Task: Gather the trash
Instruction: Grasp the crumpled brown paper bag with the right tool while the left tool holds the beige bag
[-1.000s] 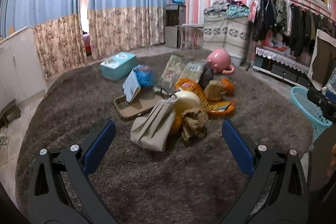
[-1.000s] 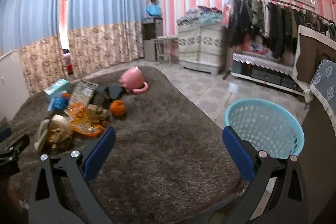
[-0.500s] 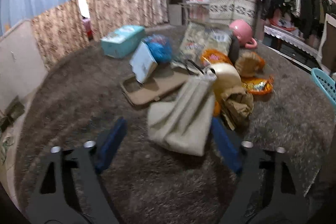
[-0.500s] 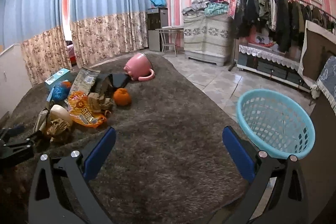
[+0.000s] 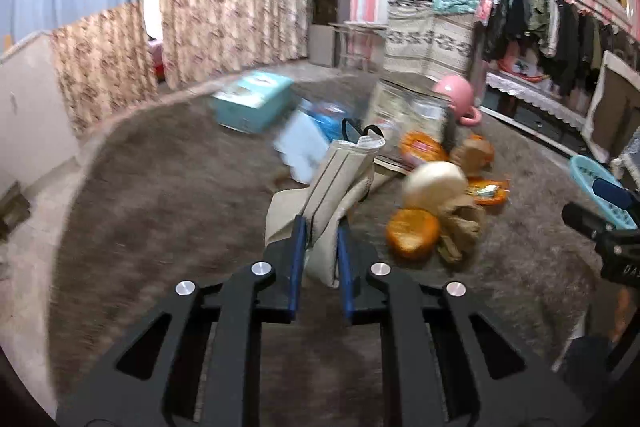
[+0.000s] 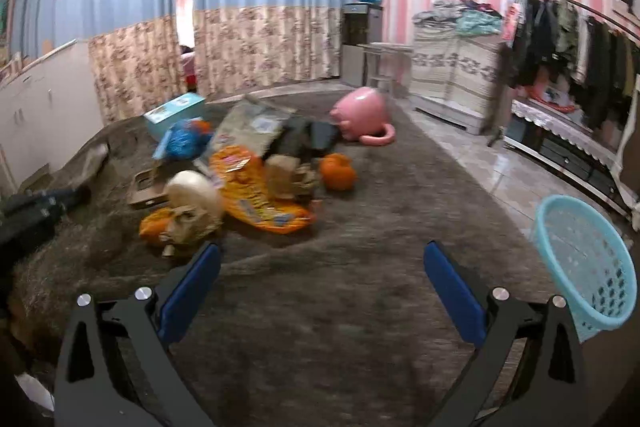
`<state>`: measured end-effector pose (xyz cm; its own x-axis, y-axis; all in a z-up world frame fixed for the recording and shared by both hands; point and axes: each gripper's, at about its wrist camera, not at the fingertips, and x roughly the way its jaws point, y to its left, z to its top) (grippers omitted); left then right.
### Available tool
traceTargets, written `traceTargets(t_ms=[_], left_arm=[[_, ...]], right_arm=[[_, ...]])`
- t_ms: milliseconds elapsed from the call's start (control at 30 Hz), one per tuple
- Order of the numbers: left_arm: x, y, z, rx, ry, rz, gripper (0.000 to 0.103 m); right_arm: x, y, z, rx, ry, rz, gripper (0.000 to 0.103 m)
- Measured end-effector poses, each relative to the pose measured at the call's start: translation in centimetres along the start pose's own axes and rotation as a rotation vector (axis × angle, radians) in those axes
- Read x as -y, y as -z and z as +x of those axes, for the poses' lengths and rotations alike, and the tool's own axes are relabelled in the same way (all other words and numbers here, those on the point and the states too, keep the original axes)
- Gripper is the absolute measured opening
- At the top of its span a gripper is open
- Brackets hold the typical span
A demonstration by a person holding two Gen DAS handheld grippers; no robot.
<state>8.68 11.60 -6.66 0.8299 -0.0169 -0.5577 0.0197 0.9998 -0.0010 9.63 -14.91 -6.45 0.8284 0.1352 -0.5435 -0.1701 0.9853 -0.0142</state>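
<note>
A heap of trash lies on the brown carpet: an orange [image 5: 412, 231], a cream round lid [image 5: 434, 181], crumpled brown paper [image 5: 460, 227] and an orange snack wrapper [image 6: 256, 199]. My left gripper [image 5: 321, 231] is closing, its blue pads pinching the lower edge of a beige paper bag [image 5: 340, 179] that stands up between them. My right gripper [image 6: 320, 267] hangs open over bare carpet to the right of the heap, with nothing between its fingers. A light blue mesh basket [image 6: 588, 263] stands at the carpet's right edge.
Behind the heap lie a teal box [image 6: 174, 113], a blue plastic bag [image 6: 184, 141], a cardboard tray [image 6: 148, 189], a flat printed sack [image 6: 252, 127] and a tipped pink pot [image 6: 360, 117]. A clothes rack [image 6: 580, 67] and a cabinet line the right wall.
My left gripper went forward to the heap and its jaws came together on the beige bag, which now stands more upright. My right gripper swung left, so the basket sits further right in its view.
</note>
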Motion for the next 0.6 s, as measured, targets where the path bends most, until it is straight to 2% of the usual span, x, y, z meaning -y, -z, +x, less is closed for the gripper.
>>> traceTargets(t_ms=[100,300,333,400,433,533,567,600], left_arm=[[-1.7,0.0,-0.6,0.008,-0.062,0.008,0.014],[-4.9,0.2,-1.0,0.011,-0.101,-0.055,0.014],[-5.2,0.3,-1.1,0.014,-0.107,-0.063,0.014],[-5.7,0.1,-1.2,0.02,-0.111,-0.079,0.014],[-5.8,0.2,-1.2,0.021,-0.111,-0.082,0.014],[-5.8,0.1,-1.2,0.024,-0.112,-0.082,0.014],[-5.9,0.1,-1.2,0.024,-0.111,-0.082,0.014],[-5.9,0.0,-1.2,0.024,-0.111,-0.081,0.014]], right_arm=[[-2.2,-0.1,1.0,-0.016,-0.034,-0.033,0.099],[-5.6,-0.5,3.3,-0.053,-0.083,-0.093,0.097],[-5.9,-0.5,3.6,-0.061,-0.086,-0.102,0.094],[-6.3,-0.5,4.4,-0.084,-0.103,-0.107,0.081],[-6.4,-0.6,5.0,-0.098,-0.12,-0.098,0.079],[-6.7,-0.6,6.3,-0.131,-0.156,-0.084,0.065],[-6.7,-0.6,6.7,-0.143,-0.178,-0.078,0.052],[-6.7,-0.6,6.9,-0.153,-0.209,-0.068,0.045]])
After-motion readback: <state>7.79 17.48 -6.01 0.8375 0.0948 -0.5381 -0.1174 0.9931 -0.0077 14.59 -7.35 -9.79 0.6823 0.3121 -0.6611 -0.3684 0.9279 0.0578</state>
